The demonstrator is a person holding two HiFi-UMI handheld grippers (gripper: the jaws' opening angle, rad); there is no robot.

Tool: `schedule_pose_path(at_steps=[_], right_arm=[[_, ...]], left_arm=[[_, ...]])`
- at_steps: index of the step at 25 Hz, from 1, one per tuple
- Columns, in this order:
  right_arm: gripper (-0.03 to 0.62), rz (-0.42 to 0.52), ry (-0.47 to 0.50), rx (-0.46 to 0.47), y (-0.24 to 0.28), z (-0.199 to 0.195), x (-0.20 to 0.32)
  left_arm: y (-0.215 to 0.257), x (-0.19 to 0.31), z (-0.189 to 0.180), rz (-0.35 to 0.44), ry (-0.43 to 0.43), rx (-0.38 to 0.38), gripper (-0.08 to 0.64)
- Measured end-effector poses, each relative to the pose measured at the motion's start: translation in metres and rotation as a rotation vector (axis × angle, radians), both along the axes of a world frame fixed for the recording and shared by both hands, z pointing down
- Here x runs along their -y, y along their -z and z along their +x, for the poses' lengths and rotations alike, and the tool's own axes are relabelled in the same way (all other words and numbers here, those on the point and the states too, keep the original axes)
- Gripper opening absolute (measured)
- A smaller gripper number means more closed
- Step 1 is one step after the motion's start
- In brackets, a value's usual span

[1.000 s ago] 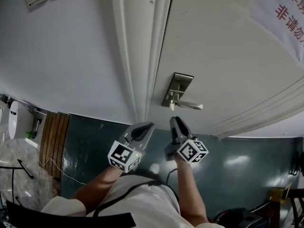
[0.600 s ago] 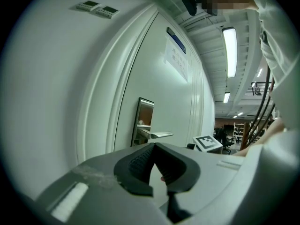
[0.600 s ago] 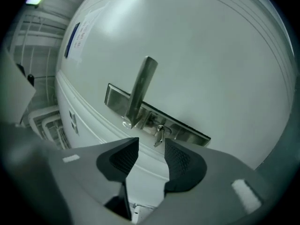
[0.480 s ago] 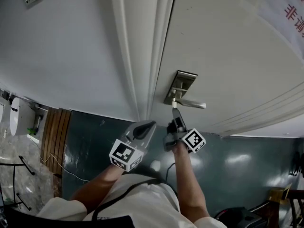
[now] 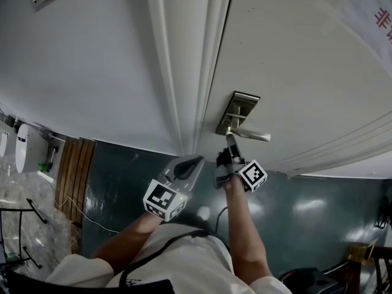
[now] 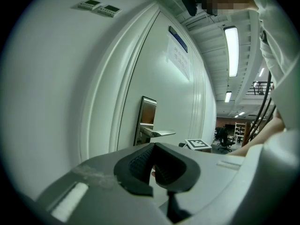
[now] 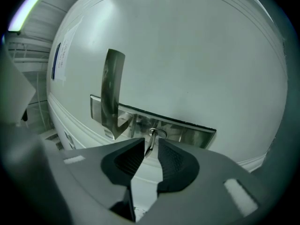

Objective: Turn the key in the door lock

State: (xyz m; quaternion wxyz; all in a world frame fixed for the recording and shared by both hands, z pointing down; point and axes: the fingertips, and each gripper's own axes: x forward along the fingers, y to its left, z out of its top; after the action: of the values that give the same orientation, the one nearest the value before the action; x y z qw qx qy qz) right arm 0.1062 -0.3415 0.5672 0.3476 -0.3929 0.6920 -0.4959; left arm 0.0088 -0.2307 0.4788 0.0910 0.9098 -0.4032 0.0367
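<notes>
My right hand-held gripper [image 5: 230,139] is up at the door [image 5: 294,60], pointing at the metal lock plate [image 5: 236,111]. The key [image 7: 149,146] sticks out of that plate, close by the root of the handle [image 5: 252,136], and its free end stands between my right jaws. Those jaws are closing, but a gap shows between the key and at least one pad, so I am not pinching it yet. From this hand-held gripper's own view the key looks thin, seen edge-on, with its loop against the plate. The handle runs off to the right from the plate.

My left hand-held gripper [image 5: 197,160] hangs nearer to me and to the left, well apart from the lock, in front of the door frame [image 5: 184,72]. Its jaws are pressed together with nothing between them. Below both lies the dark green floor [image 5: 122,182].
</notes>
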Motion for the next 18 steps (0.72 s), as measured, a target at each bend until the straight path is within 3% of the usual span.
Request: schedule_pose_path(at_steps=[5,7,18], right_arm=[[0.053,-0.002,0.005,0.032,0.0,-0.001,0.002],[0.047,0.0,0.002,-0.007,0.0,0.0,0.002],[0.041,0.001,-0.039,-0.598,0.009,-0.007,0.0]], left_arm=[[0.0,0.002,-0.003,0.0,0.002,0.0,0.005],[0.0,0.002,-0.003,0.0,0.0,-0.001,0.006],[0.0,-0.005,-0.007,0.002,-0.023,0.003,0.006]])
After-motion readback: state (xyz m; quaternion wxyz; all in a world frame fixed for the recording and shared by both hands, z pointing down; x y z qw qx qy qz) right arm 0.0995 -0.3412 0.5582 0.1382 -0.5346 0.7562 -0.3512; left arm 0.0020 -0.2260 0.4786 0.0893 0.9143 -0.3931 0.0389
